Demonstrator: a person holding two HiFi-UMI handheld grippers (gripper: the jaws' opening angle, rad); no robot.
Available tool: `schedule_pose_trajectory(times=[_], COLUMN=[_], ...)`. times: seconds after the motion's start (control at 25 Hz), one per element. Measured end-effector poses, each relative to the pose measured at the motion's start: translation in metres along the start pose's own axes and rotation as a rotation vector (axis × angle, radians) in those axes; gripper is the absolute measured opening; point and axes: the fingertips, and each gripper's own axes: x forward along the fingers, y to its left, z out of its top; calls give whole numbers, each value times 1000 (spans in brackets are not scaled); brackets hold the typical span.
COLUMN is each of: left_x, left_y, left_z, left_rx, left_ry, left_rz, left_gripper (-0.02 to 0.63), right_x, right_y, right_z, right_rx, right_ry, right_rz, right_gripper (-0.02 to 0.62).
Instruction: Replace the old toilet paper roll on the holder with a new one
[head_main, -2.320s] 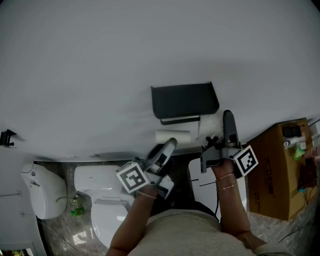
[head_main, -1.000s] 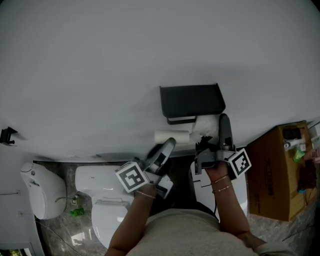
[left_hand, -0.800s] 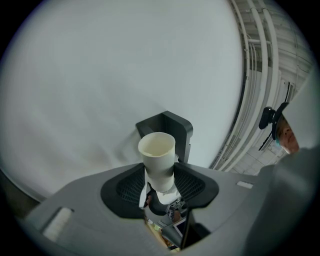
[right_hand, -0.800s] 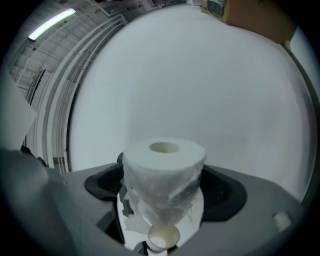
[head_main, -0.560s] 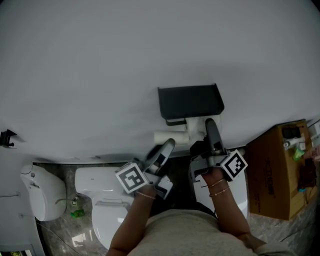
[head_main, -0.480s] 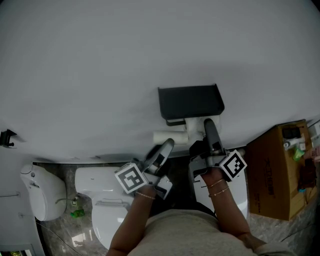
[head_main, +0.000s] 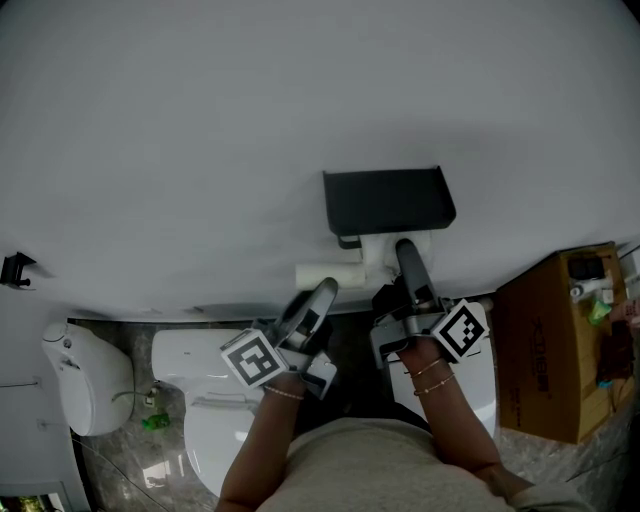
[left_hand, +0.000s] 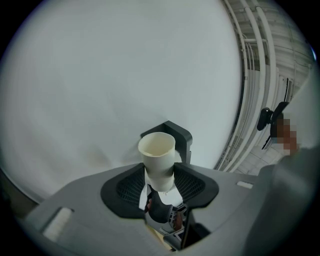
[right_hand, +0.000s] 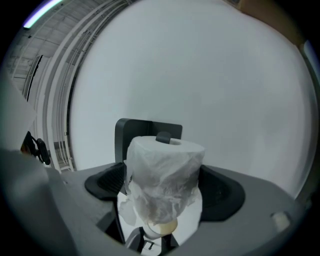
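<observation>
The black paper holder (head_main: 388, 200) hangs on the white wall. My left gripper (head_main: 320, 296) is shut on the empty cream cardboard tube (head_main: 318, 272), which lies level, below and left of the holder. In the left gripper view the tube (left_hand: 157, 160) stands between the pads of the left gripper (left_hand: 159, 182), with the holder (left_hand: 175, 136) behind it. My right gripper (head_main: 405, 258) is shut on the new white roll (head_main: 385, 250), directly under the holder. In the right gripper view the roll (right_hand: 165, 175) sits in the right gripper (right_hand: 164, 189), and the holder's black bar tip (right_hand: 163, 137) shows at its far end.
A white toilet (head_main: 215, 400) stands below the left gripper and a white bin (head_main: 440, 385) under the right hand. A cardboard box (head_main: 560, 340) is at the right. A white fixture (head_main: 85, 380) and a black wall hook (head_main: 12, 270) are at the far left.
My right gripper has carried the new roll leftward, from beside the holder's right end to directly beneath it. The left gripper with the empty tube has drifted only slightly left.
</observation>
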Motion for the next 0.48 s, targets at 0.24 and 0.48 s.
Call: schedule_pose_trajectory(times=[0.24, 0.48], left_x=[-6, -15], left_y=[-1, -4], left_z=[0, 1], left_rx=[11, 24], left_ry=[-11, -19], left_rz=[11, 8], left_gripper=[187, 187], right_x=[0, -4], right_y=[0, 2], right_z=[-6, -12], right_rx=[-8, -22], right_ry=[30, 44], right_rz=[2, 3], right_gripper=[466, 465])
